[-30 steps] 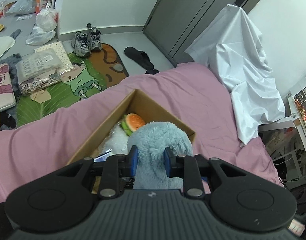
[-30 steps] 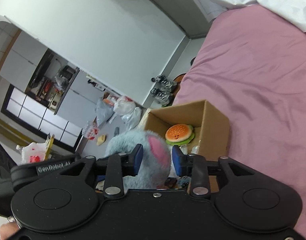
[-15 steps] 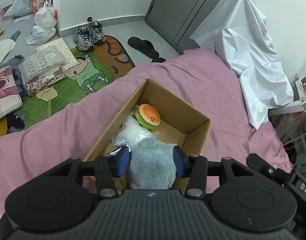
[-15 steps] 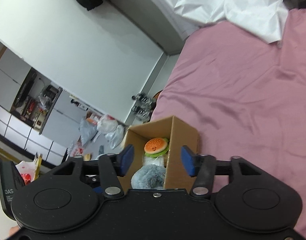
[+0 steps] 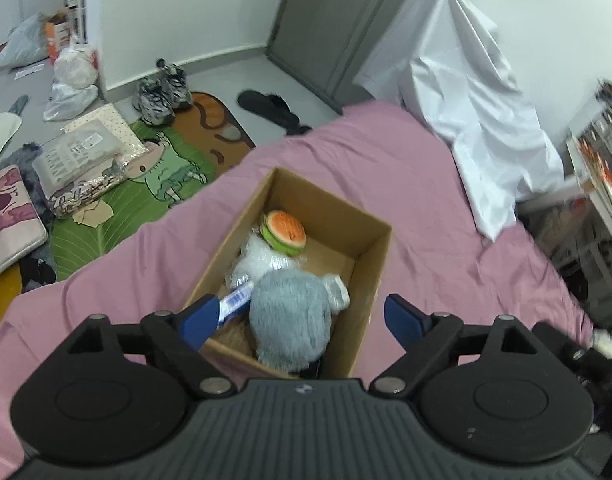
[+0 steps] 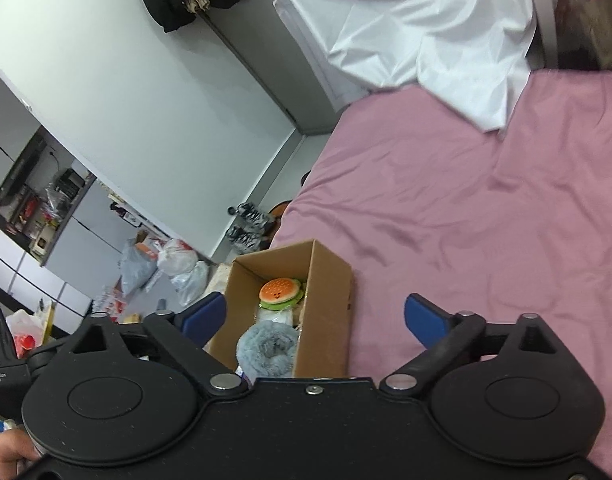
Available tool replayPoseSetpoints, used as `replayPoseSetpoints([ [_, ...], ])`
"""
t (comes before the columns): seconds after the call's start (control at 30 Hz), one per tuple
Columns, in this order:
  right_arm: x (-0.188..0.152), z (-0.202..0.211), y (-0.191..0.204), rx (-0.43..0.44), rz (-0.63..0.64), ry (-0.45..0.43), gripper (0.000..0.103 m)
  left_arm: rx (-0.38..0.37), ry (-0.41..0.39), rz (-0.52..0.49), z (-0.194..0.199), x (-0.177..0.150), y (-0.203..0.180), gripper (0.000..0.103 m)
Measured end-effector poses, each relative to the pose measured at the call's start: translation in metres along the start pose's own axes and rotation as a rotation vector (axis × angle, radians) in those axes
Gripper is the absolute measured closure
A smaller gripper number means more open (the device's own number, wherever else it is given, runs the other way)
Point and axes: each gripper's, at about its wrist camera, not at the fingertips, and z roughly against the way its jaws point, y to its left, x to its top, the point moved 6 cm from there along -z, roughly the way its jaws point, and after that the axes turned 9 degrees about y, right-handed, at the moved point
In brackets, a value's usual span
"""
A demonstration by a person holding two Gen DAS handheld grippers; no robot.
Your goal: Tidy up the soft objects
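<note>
On the smooth pink bedsheet (image 5: 406,184), my cardboard box (image 5: 370,264) contains a fluffy grey plush (image 5: 290,316); my left gripper (image 5: 302,318) and right gripper (image 6: 316,314), just opening, stand wide, empty.

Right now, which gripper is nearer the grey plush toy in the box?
Left. The left gripper hangs open just above the grey plush toy; the right gripper, also open, sits farther back from it.

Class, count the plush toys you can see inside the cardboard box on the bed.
2: a burger plush at the far end of the cardboard box, and a grey-blue furry plush at the near end. Others may be hidden underneath.
</note>
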Motion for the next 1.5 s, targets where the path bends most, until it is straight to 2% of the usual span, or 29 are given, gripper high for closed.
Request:
replayPoseSetpoints([
  [0.07,-0.001,0.011,0.000,-0.016,0.003,-0.012,0.000,0.002,0.008,-0.028,0.005,-0.004,-0.004,0.014],
  [0.33,-0.009,0.046,-0.001,-0.091,0.009,-0.029,0.000,0.014,-0.014,-0.121,0.036,-0.018,-0.014,0.010],
  [0.6,-0.019,0.079,0.006,-0.106,0.032,-0.036,0.000,0.016,-0.034,-0.190,0.065,-0.034,-0.022,0.009],
  [0.7,-0.023,0.092,0.005,-0.059,0.010,-0.014,0.000,0.018,-0.038,-0.212,0.075,-0.038,-0.024,0.009],
  [0.97,-0.032,0.127,0.015,-0.112,0.052,-0.043,0.000,0.009,-0.052,-0.268,0.104,-0.054,-0.032,0.009],
  [1.5,-0.066,0.151,0.033,-0.120,0.140,-0.015,0.000,0.040,-0.111,-0.360,0.149,-0.090,-0.036,0.009],
])
